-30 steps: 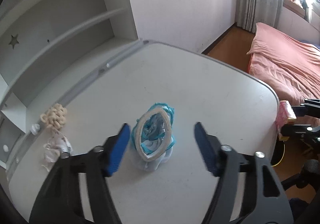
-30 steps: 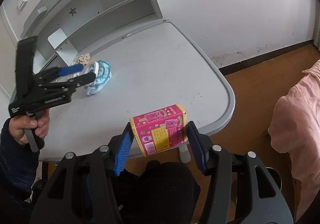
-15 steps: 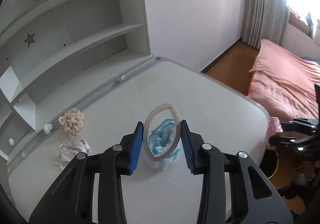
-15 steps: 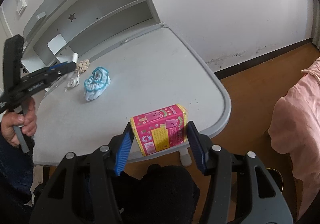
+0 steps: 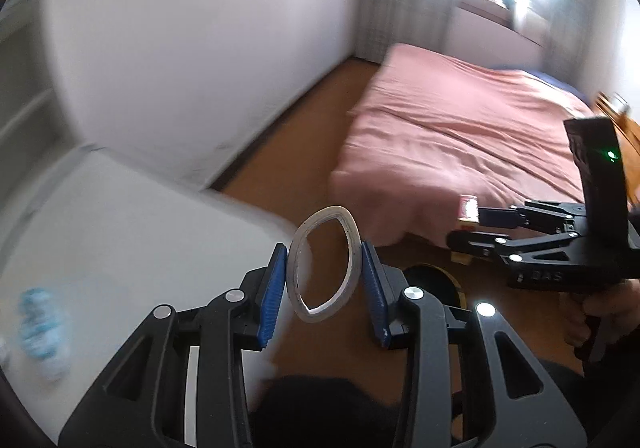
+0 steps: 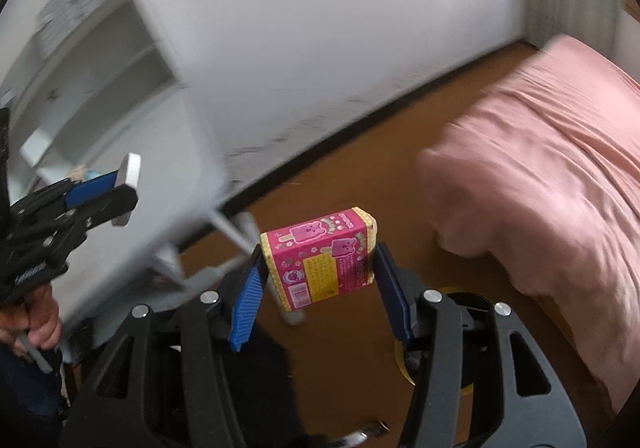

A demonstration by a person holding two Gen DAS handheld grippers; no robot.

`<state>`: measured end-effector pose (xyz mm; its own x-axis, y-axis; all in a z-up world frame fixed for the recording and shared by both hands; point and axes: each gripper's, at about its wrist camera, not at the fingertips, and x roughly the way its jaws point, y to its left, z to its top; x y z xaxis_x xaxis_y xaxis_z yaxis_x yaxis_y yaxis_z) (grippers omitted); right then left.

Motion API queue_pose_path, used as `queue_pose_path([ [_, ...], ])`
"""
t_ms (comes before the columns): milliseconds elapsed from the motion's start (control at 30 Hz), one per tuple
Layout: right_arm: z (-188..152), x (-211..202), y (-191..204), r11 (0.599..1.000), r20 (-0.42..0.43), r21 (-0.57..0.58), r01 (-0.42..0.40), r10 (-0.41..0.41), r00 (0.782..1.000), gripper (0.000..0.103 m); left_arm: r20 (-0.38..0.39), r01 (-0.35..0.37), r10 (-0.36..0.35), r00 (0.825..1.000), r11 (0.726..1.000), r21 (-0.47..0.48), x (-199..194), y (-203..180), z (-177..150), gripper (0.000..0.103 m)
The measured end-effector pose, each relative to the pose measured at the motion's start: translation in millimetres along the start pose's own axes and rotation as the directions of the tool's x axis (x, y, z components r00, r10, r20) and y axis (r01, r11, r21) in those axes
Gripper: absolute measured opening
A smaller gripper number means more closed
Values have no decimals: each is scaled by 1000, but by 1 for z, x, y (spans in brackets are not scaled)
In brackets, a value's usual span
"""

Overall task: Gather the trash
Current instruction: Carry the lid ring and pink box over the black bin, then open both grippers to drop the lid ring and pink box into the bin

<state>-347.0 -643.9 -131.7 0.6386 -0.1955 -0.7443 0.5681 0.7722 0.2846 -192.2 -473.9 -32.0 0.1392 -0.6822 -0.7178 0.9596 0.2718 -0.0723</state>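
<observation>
My left gripper (image 5: 324, 272) is shut on a white tape ring (image 5: 352, 244), squeezed into an oval and held in the air past the desk's corner. My right gripper (image 6: 320, 276) is shut on a pink ice-pop box (image 6: 320, 256) above the brown floor. In the left wrist view the right gripper (image 5: 472, 224) hangs to the right with the pink box (image 5: 468, 208). In the right wrist view the left gripper (image 6: 120, 188) shows at the left with the ring (image 6: 131, 172). A crumpled blue-and-white wad (image 5: 38, 312) lies blurred on the desk.
The white desk (image 5: 120, 228) is at the left, its legs (image 6: 232, 232) standing on the floor. A pink bed (image 5: 460, 120) fills the right. A dark round bin with a yellow rim (image 5: 432, 280) sits on the floor below both grippers. A hand (image 6: 40, 320) grips the left handle.
The left gripper shut on the tape ring and lifted it off the blue-and-white wad. Both grippers then swung right, off the desk toward the floor by the bed, the box still held.
</observation>
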Motion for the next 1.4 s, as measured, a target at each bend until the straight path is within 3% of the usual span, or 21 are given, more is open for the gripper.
queue_pose_path([
  [133, -25, -2, -67, 989, -44, 105, 103, -99, 994, 53, -47, 108, -105, 993, 993, 56, 49, -54, 2, 37],
  [300, -65, 13, -135, 957, -137, 211, 197, -171, 976, 53, -163, 217, -202, 966, 973, 79, 126, -100, -11, 37],
  [533, -104, 50, -181, 932, -230, 292, 213, -148, 962, 53, -317, 302, -267, 910, 951, 66, 211, -138, -34, 37],
  [733, -113, 70, -192, 927, -256, 318, 199, -118, 959, 53, -368, 314, -268, 890, 947, 70, 244, -157, -46, 37],
  [800, -113, 73, -193, 926, -256, 323, 197, -115, 960, 53, -372, 311, -265, 890, 948, 71, 243, -157, -46, 40],
  [933, -109, 72, -193, 926, -236, 329, 187, -110, 965, 54, -359, 302, -258, 897, 951, 71, 244, -156, -43, 65],
  [1133, -99, 64, -186, 931, -209, 314, 187, -124, 970, 64, -333, 285, -249, 910, 957, 62, 228, -147, -33, 70],
  [1400, -58, 26, -139, 954, -114, 253, 157, -132, 985, 68, -199, 238, -222, 954, 970, 57, 147, -114, -9, 84],
])
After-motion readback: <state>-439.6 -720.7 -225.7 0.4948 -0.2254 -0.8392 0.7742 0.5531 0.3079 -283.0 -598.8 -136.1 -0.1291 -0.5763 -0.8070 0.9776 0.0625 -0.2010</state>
